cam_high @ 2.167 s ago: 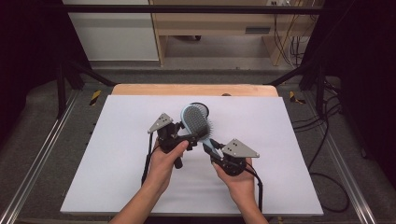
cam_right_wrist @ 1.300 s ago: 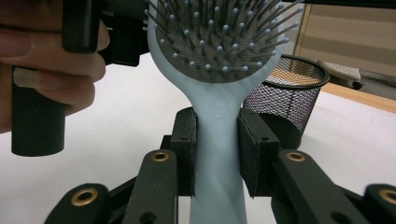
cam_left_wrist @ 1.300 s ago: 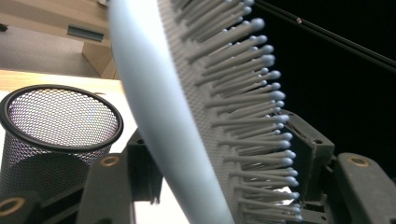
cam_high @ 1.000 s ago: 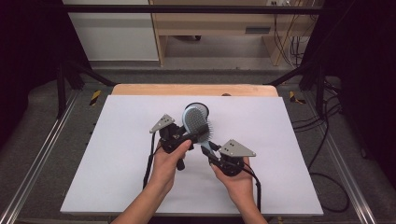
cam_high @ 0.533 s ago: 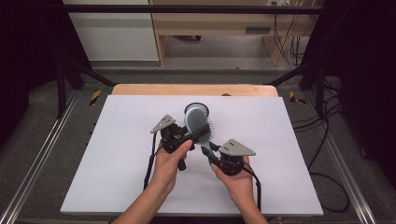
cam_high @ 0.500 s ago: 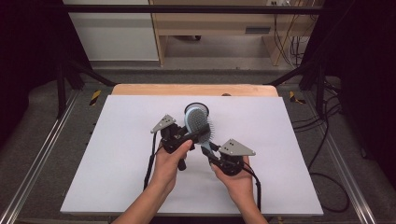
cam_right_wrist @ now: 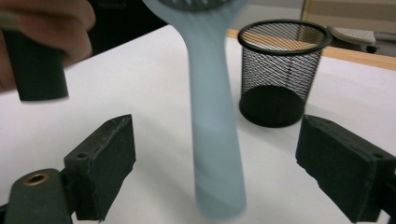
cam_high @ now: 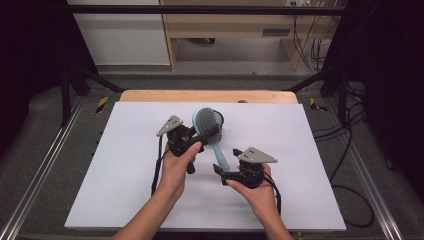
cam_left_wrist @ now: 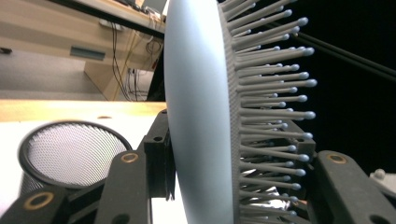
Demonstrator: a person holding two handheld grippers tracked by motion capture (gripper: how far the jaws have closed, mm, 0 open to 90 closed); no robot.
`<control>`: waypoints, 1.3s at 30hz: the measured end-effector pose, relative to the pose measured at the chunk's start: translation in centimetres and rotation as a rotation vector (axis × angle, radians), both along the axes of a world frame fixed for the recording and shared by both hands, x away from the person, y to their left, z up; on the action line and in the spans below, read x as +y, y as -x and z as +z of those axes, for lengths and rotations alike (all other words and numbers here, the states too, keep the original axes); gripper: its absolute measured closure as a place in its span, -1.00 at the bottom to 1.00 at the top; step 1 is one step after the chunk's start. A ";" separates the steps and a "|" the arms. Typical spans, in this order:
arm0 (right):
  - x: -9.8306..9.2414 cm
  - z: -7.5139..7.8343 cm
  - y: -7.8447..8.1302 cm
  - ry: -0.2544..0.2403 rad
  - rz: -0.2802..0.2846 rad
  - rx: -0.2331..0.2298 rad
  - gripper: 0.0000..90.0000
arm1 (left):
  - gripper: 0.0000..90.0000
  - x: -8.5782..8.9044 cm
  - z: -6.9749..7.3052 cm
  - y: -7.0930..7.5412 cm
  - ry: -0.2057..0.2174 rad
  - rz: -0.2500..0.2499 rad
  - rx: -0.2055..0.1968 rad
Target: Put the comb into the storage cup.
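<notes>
A light blue hairbrush [cam_high: 207, 124] with a grey bristle pad is held up over the white table. My left gripper [cam_high: 206, 135] is shut on its head. In the left gripper view the pads clamp the brush head [cam_left_wrist: 201, 116] from back and bristle side. The handle [cam_right_wrist: 217, 140] hangs down between the jaws of my right gripper [cam_right_wrist: 215, 172]. Those jaws have just been opening and stand wide, clear of the handle on both sides. In the high view the right gripper [cam_high: 220, 172] sits just below the handle end [cam_high: 221, 156].
A black wire-mesh cup [cam_right_wrist: 280, 74] stands upright on the white sheet [cam_high: 125, 165] just behind the brush, its rim [cam_left_wrist: 65, 149] close to the left gripper. A wooden table edge [cam_high: 200, 96] runs along the back. Cables trail at the right.
The right gripper's jaws have spread apart and let go of the brush handle. Both hands have stayed about where they were, and the left gripper still grips the brush head.
</notes>
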State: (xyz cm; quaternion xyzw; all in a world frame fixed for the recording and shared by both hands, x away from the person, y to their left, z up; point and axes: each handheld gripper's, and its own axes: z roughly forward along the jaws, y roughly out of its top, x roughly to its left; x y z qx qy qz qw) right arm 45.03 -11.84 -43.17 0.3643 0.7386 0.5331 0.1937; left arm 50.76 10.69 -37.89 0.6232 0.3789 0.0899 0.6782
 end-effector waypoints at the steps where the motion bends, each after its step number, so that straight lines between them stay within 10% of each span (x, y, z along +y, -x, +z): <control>1: 0.0 0.0 0.0 0.000 0.000 0.000 -0.74 | 0.11 0.1 0.2 -0.2 0.004 0.003 -0.002; 6: -2.1 -0.3 -0.5 -0.012 -0.009 0.100 -0.87 | 0.10 0.6 1.1 -1.0 0.008 0.006 -0.019; 18: -6.5 -1.3 0.8 -0.016 -0.075 0.071 -0.87 | 0.10 0.8 3.3 -3.1 0.001 0.021 -0.034; 39: -7.2 -1.5 1.0 -0.022 -0.122 0.032 -0.87 | 0.10 -0.5 7.4 -7.7 -0.063 0.072 -0.120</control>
